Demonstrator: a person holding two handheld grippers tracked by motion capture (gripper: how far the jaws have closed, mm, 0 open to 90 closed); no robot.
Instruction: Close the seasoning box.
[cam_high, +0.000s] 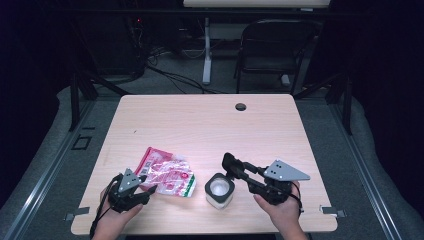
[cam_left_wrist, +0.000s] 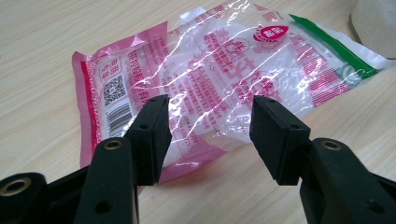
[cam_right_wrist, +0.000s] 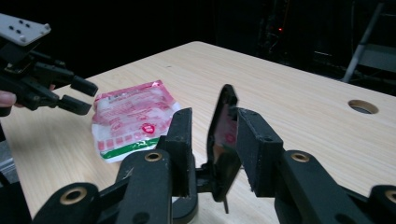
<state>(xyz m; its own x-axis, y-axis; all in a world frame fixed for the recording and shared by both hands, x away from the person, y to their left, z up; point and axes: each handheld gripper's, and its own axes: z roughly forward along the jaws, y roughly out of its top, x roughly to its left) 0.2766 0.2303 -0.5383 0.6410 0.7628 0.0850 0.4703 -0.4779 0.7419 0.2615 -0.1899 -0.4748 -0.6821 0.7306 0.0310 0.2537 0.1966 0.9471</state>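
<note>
Right gripper (cam_high: 230, 164) jaws pinch a thin black round lid (cam_right_wrist: 223, 135) edge-on just above the open white cylindrical jar (cam_high: 220, 190) on the desk (cam_high: 200, 120), left gripper (cam_left_wrist: 210, 119) jaws wide over the crinkly pink-and-clear plastic packet (cam_high: 167, 175) beside the jar; the tilted lid could slip and drop.

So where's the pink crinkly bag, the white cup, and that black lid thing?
pink bag (cam_left_wrist: 205, 79), left gripper view, on its clear crinkled middle.
white cup (cam_high: 220, 189), high view, on its open top.
black lid (cam_right_wrist: 223, 140), right gripper view, on its edge between the right gripper's jaws.
</note>
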